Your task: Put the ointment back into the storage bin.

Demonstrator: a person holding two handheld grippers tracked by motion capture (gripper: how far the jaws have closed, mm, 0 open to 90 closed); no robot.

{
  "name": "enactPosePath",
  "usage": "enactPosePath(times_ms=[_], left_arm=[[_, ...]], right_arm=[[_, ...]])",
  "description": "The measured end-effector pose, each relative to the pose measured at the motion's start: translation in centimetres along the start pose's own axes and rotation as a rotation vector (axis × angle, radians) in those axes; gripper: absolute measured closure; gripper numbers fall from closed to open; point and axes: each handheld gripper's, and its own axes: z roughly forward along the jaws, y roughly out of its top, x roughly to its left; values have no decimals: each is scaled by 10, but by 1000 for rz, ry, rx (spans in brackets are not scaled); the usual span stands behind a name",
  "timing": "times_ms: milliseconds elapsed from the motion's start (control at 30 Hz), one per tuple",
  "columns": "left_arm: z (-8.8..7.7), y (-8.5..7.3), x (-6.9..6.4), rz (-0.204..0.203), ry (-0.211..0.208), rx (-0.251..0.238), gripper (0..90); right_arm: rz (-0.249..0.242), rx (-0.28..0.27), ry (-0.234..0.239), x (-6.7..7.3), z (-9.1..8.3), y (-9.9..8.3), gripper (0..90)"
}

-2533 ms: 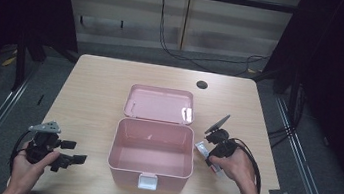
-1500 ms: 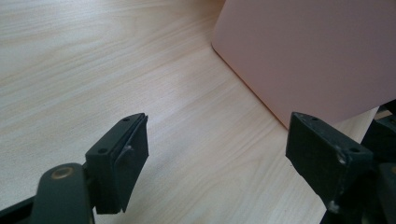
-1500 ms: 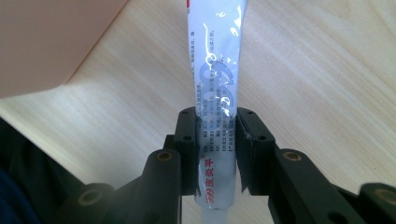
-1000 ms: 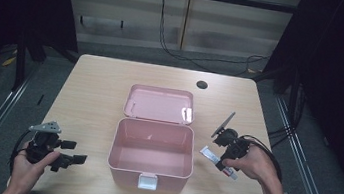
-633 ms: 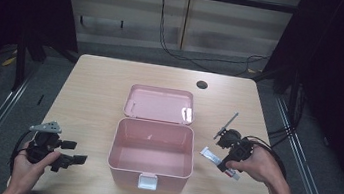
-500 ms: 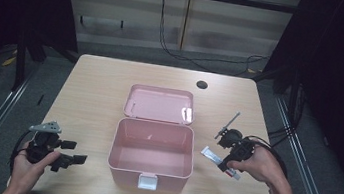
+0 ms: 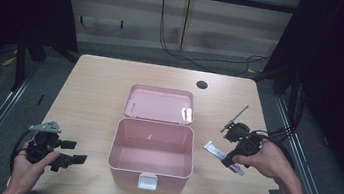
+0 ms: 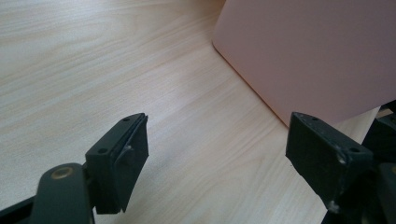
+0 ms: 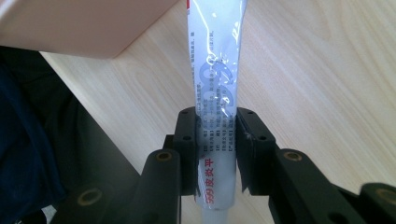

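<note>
An open pink box stands mid-table, its lid laid back behind it. To the right of the box, my right gripper is shut on a white tube with red and blue print, holding it slightly above the table. In the right gripper view the jaws of that gripper clamp the tube near its tail end. My left gripper rests open at the front left, pointing toward the box. Nothing lies between its fingers, and the box wall is ahead of them.
A round cable hole sits near the table's far right corner. A small dark patch lies by the right front edge. Metal rails run along both sides of the table, and cables trail behind it.
The right hand moved from beside the box a little to the right, then rose slightly with the tube in its jaws. The left hand and the box stayed put.
</note>
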Motion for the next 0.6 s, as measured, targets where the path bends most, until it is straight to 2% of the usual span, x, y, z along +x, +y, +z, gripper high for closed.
enactPosePath(times_ms=[100, 200, 600], left_arm=[[0, 0, 0, -2, 4, -3, 210], [0, 0, 0, 0, 3, -4, 211], [0, 0, 0, -2, 1, -3, 210]], right_arm=[[-12, -8, 6, 2, -7, 1, 717], [-45, 0, -7, 3, -15, 2, 717], [-99, -10, 0, 11, -38, 4, 717]])
